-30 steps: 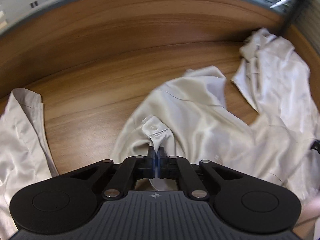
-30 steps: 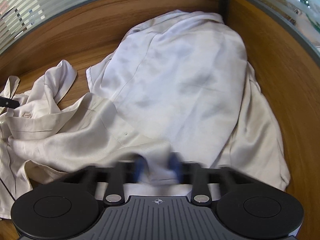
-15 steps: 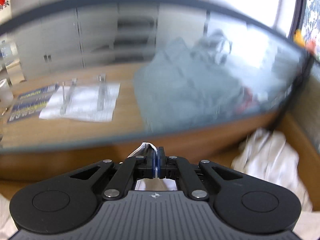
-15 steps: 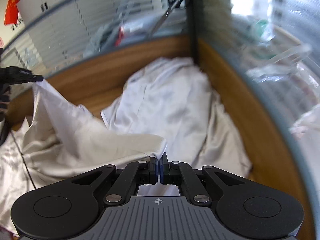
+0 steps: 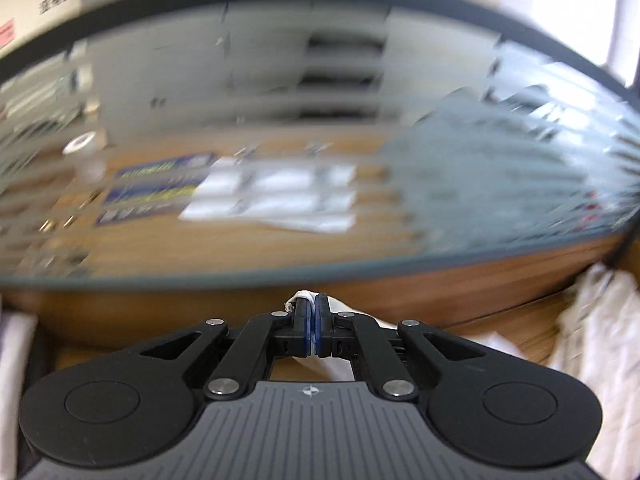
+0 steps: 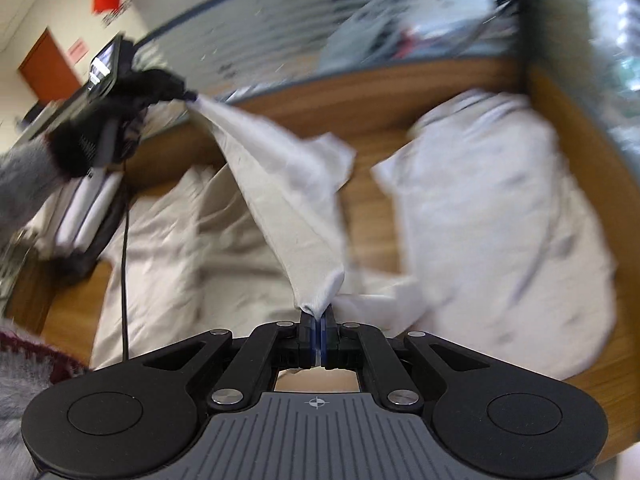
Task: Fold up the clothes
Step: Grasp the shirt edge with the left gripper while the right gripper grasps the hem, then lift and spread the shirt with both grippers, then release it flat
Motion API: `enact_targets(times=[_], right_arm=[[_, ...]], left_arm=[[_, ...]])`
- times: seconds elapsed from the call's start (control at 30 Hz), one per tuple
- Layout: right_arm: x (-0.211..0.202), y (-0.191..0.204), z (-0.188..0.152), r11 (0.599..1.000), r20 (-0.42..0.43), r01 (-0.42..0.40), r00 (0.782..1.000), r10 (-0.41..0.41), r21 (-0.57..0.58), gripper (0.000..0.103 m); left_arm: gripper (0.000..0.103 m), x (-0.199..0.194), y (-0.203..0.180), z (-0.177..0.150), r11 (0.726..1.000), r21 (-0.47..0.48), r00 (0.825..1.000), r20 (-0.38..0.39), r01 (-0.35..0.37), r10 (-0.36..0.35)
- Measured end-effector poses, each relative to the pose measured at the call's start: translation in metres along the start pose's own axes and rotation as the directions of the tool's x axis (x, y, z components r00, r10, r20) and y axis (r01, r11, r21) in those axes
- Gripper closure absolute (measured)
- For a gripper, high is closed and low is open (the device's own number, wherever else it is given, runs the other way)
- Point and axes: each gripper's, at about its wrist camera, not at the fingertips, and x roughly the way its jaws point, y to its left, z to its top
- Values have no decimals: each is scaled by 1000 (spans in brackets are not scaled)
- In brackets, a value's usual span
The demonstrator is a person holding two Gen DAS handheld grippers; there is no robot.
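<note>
**A:** ok so what are we looking at; starting from the right gripper [image 6: 319,322], its jaws are pressed together on a bunched corner of the cream shirt [image 6: 280,184]; that pinch sits just above the gripper body, dead centre in the right wrist view

**B:** yep, and from there we see the cloth stretched up toward 10 o'clock, straight to the left gripper [image 6: 188,96], which has the other end of it; there's a grey sleeve [image 6: 20,184] behind that gripper at 9 o'clock

**A:** left wrist view agrees; the left gripper [image 5: 315,312] is clamped shut on a small white bit of the same shirt [image 5: 306,295], poking out at the tips; a strip of it trails off toward 3 o'clock behind the linkage

**B:** so the span between the two grippers is lifted off the wooden desk [image 6: 360,112]; the rest of it lies crumpled on the desk at 8 o'clock

**A:** further out, at 3 o'clock in the right view, we've got a second white garment [image 6: 500,208] heaped on the desk; it reaches the corner by the glass partition [image 6: 280,28]

**B:** everything beyond the glass is too blurred for us to make out
</note>
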Motion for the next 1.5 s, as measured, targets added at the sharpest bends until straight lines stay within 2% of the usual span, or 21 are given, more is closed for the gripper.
enact_targets(times=[0.1, 0.27, 0.37, 0.43, 0.47, 0.53, 0.63, 0.83, 0.93, 1.1, 1.2, 1.3, 1.4, 1.5], right_arm=[[32, 36, -13, 998, -47, -52, 998, 51, -26, 99], [75, 95, -24, 988, -109, -120, 988, 110, -92, 99], [89, 119, -28, 984, -121, -132, 986, 117, -118, 96], [91, 126, -30, 984, -116, -125, 987, 110, -130, 91], [91, 130, -31, 983, -113, -121, 988, 106, -136, 85], [86, 130, -33, 983, -99, -101, 991, 87, -155, 83], [71, 117, -32, 985, -63, -61, 997, 52, -158, 76], [57, 71, -34, 986, -21, 35, 999, -39, -161, 72], [59, 39, -38, 983, -14, 80, 996, -83, -166, 72], [76, -12, -47, 970, -30, 130, 990, -139, -206, 72], [88, -37, -48, 968, -52, 121, 989, -136, -221, 72], [98, -51, -47, 968, -71, 76, 993, -95, -241, 72], [109, -59, -45, 964, -92, 25, 994, -51, -265, 72], [119, -60, -44, 949, -90, 9, 995, -40, -316, 72]], left_arm=[[101, 12, 39, -16, 999, -14, 998, -43, -37, 37], [101, 31, 75, -40, 997, 1, 994, -77, -75, 75], [98, 35, 94, -52, 998, -4, 994, -90, -62, 61], [96, 32, 105, -63, 999, 7, 995, -95, -39, 39], [95, 29, 108, -66, 1000, 13, 995, -99, -21, 23], [82, 21, 110, -73, 1000, 25, 994, -104, 14, -12], [68, 2, 110, -89, 998, 53, 996, -86, 43, -39], [61, -51, 108, -131, 997, 54, 996, -69, 56, -52], [56, -81, 107, -160, 999, 34, 997, -69, 36, -33], [53, -125, 100, -209, 999, -9, 996, -86, -32, 31], [50, -149, 91, -238, 996, -40, 992, -101, -77, 73], [47, -172, 70, -261, 993, -71, 990, -109, -99, 91], [37, -187, 38, -280, 992, -71, 990, -101, -102, 95], [37, -199, 2, -299, 993, -63, 991, -89, -102, 96]])
